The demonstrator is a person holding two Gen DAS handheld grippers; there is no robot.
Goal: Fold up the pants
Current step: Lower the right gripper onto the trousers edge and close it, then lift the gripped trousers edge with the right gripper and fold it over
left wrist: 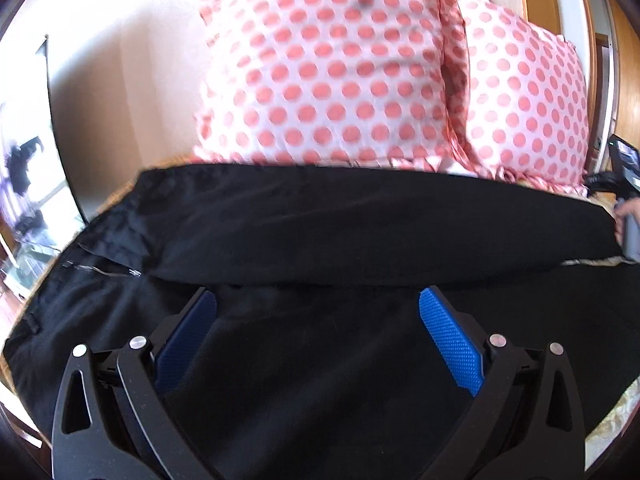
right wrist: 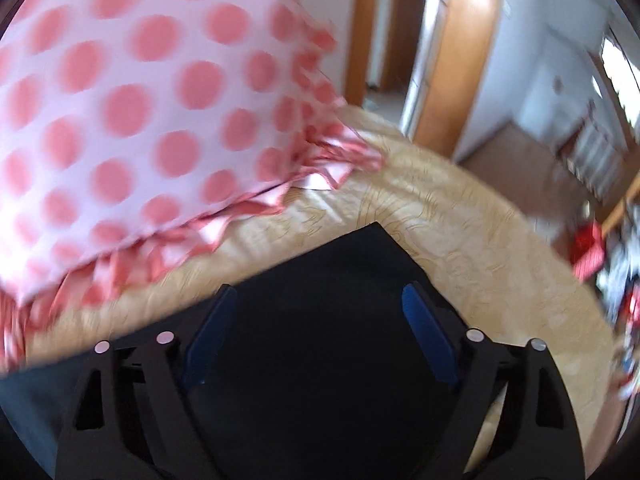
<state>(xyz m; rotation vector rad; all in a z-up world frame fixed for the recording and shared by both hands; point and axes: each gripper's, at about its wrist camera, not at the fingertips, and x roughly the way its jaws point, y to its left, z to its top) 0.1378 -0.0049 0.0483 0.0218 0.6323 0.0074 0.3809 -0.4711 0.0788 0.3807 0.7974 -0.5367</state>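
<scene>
On the beige patterned bed, with both tongs released, pinch the black cotton pants near their far fold.

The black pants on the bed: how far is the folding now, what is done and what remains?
Done: the black pants lie lengthwise on the beige bedspread before the polka-dot pillows, one leg apparently laid over the other. In hand: nothing; the left gripper and right gripper hover open above the cloth, the right one near the pant end. Left: folding the long strip crosswise.
</scene>
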